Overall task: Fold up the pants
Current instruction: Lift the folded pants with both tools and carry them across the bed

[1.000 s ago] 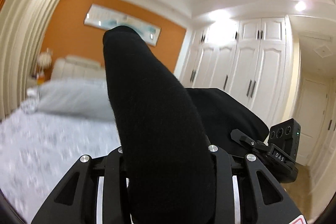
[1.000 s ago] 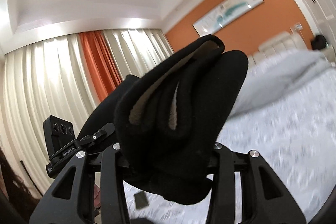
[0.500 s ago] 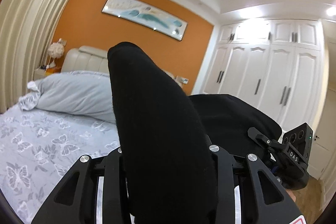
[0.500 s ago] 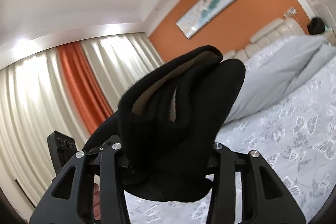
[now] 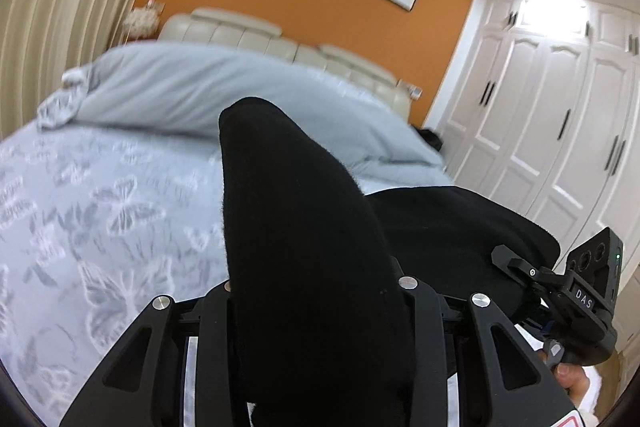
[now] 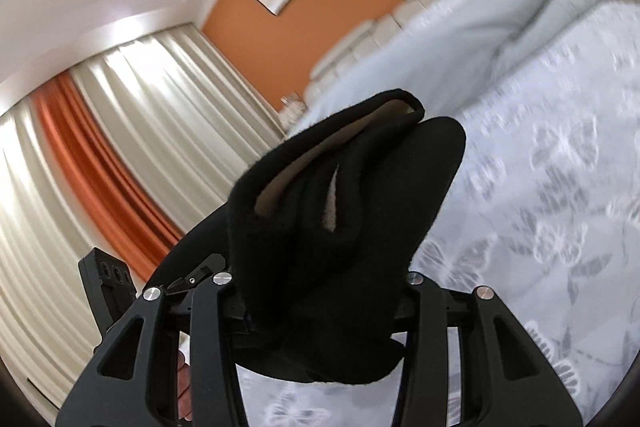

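Note:
The black fleece pants (image 5: 304, 235) fill the middle of the left wrist view; my left gripper (image 5: 316, 307) is shut on a thick fold of them, held above the bed. The cloth stretches right toward my other gripper's body (image 5: 580, 299). In the right wrist view my right gripper (image 6: 316, 303) is shut on another bunched part of the pants (image 6: 340, 219), where the pale lining shows at the edge. The fingertips of both grippers are hidden by the cloth.
A bed with a grey butterfly-print cover (image 5: 92, 211) lies below and ahead, with a pale blue duvet (image 5: 224, 91) and cream headboard (image 5: 280, 39) at the far end. White wardrobes (image 5: 560, 115) stand to the right, curtains (image 6: 120, 131) to the left.
Both grippers have tilted down toward the bed with the pants still in them; the ceiling has left the left view and more of the bed cover shows.

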`<state>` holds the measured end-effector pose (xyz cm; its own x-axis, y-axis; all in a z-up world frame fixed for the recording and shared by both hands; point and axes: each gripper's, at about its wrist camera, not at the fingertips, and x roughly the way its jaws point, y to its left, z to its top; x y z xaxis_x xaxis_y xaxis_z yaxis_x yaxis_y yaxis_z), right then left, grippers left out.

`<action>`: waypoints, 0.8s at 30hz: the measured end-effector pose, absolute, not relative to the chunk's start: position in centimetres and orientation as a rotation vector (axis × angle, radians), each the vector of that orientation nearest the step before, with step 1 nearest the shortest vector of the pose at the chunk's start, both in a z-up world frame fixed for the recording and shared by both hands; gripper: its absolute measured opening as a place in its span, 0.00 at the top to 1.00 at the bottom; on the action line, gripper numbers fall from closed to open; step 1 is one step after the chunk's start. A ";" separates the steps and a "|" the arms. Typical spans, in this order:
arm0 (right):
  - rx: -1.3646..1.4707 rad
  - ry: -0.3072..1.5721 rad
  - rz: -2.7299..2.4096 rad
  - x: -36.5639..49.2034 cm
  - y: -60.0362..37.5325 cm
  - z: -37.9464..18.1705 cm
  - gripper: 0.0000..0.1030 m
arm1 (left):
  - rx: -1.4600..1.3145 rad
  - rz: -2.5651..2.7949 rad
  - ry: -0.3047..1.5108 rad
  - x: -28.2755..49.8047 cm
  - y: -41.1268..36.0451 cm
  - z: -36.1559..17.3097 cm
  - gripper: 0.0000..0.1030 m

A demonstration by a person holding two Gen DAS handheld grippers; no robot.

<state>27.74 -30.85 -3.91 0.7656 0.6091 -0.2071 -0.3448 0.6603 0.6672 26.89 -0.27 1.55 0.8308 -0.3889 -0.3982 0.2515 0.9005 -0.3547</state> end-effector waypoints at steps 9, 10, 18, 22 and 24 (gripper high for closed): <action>0.676 0.574 0.520 29.9 -30.8 -12.6 0.60 | -0.241 -0.297 0.607 29.3 -1.0 -7.3 0.68; 0.675 0.588 0.514 29.9 -30.8 -13.3 0.60 | -0.236 -0.292 0.620 29.5 -1.0 -7.9 0.68; 0.670 0.622 0.500 29.6 -30.7 -14.9 0.59 | -0.209 -0.266 0.645 29.1 -0.9 -10.6 0.67; 0.684 0.632 0.496 29.5 -30.9 -15.1 0.59 | -0.215 -0.264 0.649 29.0 -0.9 -10.7 0.67; 0.672 0.609 0.505 29.1 -30.9 -14.8 0.60 | -0.213 -0.263 0.646 28.8 -0.9 -10.6 0.67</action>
<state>29.15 -30.87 -14.85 0.7145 0.6056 -0.3505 -0.2321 0.6777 0.6978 28.84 -0.92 -10.57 0.7671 -0.3061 -0.5638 0.1742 0.9452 -0.2762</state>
